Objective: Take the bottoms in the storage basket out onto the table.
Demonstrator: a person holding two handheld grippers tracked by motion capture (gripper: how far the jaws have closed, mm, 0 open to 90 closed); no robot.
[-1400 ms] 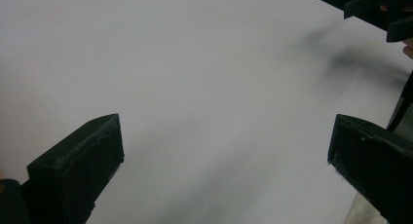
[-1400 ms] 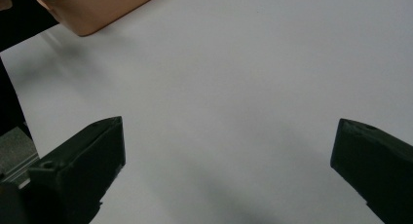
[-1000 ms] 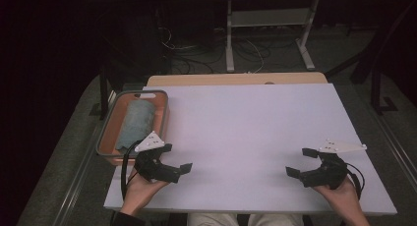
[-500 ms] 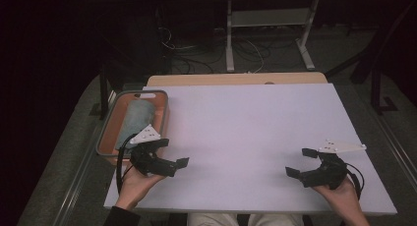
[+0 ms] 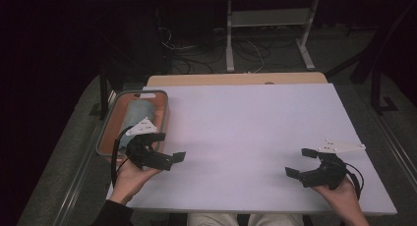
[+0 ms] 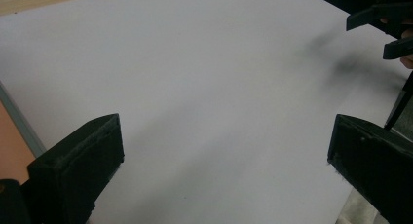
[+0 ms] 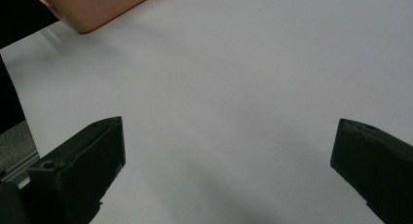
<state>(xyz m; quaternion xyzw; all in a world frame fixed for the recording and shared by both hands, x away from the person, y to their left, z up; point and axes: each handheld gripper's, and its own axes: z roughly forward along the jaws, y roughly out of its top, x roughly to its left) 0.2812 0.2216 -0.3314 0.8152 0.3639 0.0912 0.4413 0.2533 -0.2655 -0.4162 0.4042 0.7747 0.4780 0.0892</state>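
My left gripper [image 5: 168, 146] hovers open over the front left of the white table [image 5: 246, 123], just right of an orange tray [image 5: 106, 136]. In the tray lies a blue-grey bundle [image 5: 137, 113], partly hidden by the gripper's grey plate. At the front right my right gripper [image 5: 298, 162] stands open with its jaws pointing left. In the left gripper view the gripper [image 6: 226, 136] has nothing but bare tabletop between its jaws, and the right gripper [image 6: 384, 31] shows far off. The right gripper [image 7: 229, 136] also spans bare table, with the tray [image 7: 97, 5] beyond it.
A wooden strip [image 5: 236, 79] runs along the table's far edge. Behind it, on the dark floor, are a white metal stand [image 5: 268, 24] and cables [image 5: 196, 49]. Metal rails [image 5: 78, 186] flank the table's left side.
My left gripper has drifted slightly left and away from the person, closer to the tray. The right gripper has stayed where it was.
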